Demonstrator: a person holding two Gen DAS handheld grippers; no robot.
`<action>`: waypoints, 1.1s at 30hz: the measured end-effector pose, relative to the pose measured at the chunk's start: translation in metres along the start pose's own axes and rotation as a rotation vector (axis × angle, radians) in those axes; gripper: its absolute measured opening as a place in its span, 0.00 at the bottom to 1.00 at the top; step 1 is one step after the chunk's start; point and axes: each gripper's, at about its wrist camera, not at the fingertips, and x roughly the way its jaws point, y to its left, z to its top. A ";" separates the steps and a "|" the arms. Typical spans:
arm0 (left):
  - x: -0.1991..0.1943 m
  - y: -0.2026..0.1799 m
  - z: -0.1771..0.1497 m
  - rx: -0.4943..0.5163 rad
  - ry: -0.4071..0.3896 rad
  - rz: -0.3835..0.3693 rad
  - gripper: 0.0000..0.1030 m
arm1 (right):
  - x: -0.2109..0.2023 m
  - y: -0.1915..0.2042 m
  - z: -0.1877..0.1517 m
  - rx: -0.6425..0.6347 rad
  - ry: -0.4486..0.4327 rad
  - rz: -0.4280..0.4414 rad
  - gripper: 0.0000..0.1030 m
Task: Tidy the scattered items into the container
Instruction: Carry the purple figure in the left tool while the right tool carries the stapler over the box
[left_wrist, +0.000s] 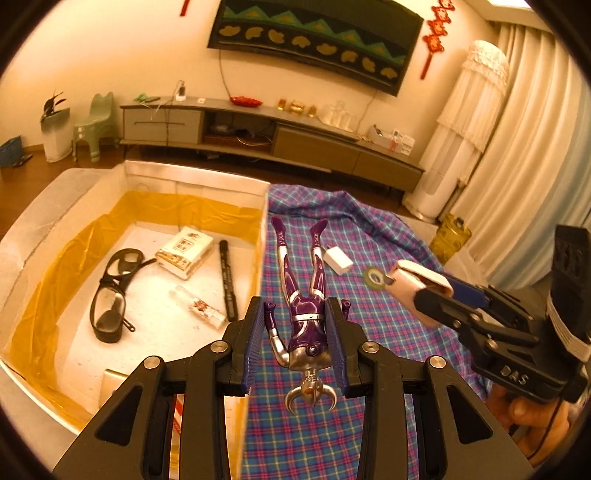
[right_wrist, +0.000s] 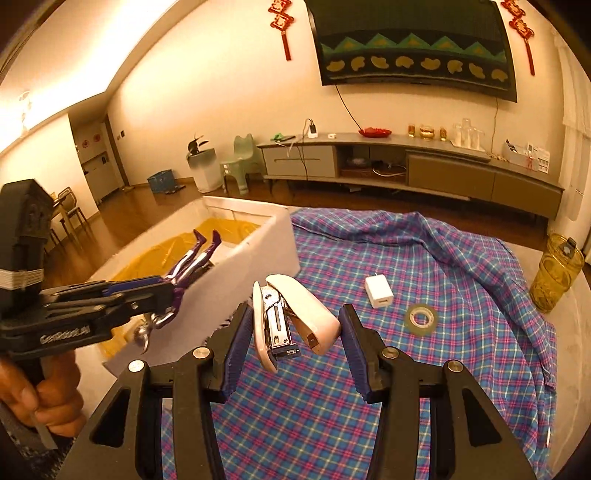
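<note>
My left gripper (left_wrist: 297, 325) is shut on a purple and silver action figure (left_wrist: 304, 314), head toward the camera and legs pointing away, lifted beside the right wall of the white foam box (left_wrist: 195, 181). The right wrist view shows that gripper (right_wrist: 168, 291) holding the figure (right_wrist: 192, 260) near the box wall (right_wrist: 255, 254). My right gripper (right_wrist: 295, 332) is shut on a white stapler (right_wrist: 295, 314), raised over the plaid cloth (right_wrist: 406, 369). From the left wrist view it (left_wrist: 428, 295) sits at the right with the stapler (left_wrist: 417, 277).
Inside the yellow-lined box lie black glasses (left_wrist: 112, 291), a small carton (left_wrist: 184, 251), a black marker (left_wrist: 227, 280) and a clear tube (left_wrist: 199, 306). A white charger (right_wrist: 378, 293) and a tape roll (right_wrist: 423, 315) rest on the cloth. An amber glass jar (right_wrist: 557, 273) stands at far right.
</note>
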 end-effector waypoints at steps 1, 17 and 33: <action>-0.002 0.003 0.001 -0.004 -0.007 0.004 0.33 | -0.001 0.003 0.000 -0.004 -0.003 0.003 0.48; -0.017 0.047 0.015 -0.087 -0.052 0.045 0.33 | -0.004 0.054 0.007 -0.071 -0.034 0.011 0.48; -0.019 0.087 0.022 -0.213 -0.039 0.033 0.33 | 0.011 0.090 0.022 -0.111 -0.038 0.045 0.48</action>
